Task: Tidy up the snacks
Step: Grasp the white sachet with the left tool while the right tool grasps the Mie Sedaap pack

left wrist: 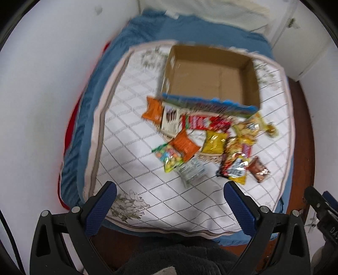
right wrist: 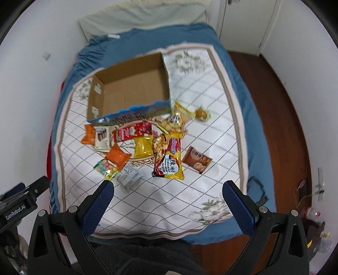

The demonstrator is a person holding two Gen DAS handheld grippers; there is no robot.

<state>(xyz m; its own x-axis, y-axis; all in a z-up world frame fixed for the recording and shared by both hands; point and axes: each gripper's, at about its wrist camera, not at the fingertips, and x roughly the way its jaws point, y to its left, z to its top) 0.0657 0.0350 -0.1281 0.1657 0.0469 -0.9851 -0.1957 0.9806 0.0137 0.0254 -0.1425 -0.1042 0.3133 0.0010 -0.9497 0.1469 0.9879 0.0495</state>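
An open, empty cardboard box [left wrist: 211,78] [right wrist: 128,84] stands on a white quilted cloth. Just in front of it lies a pile of snack packets: orange bags [left wrist: 183,146] [right wrist: 118,157], a yellow bag [left wrist: 213,142] [right wrist: 143,146], a red packet [left wrist: 202,122] [right wrist: 133,132], a noodle pack [left wrist: 234,165] [right wrist: 169,162], a brown sachet [left wrist: 258,169] [right wrist: 196,159] and a candy bag [left wrist: 169,157] [right wrist: 106,167]. My left gripper [left wrist: 169,190] is open and empty, held high over the cloth's near edge. My right gripper [right wrist: 168,189] is open and empty too.
The cloth [left wrist: 135,152] [right wrist: 211,118] covers a blue bed [left wrist: 93,101] [right wrist: 238,88] against a white wall [left wrist: 42,84]. A pillow [right wrist: 143,17] lies at the head. Brown floor [right wrist: 274,105] runs along the right side. The other gripper shows at each view's edge [left wrist: 323,213] [right wrist: 19,203].
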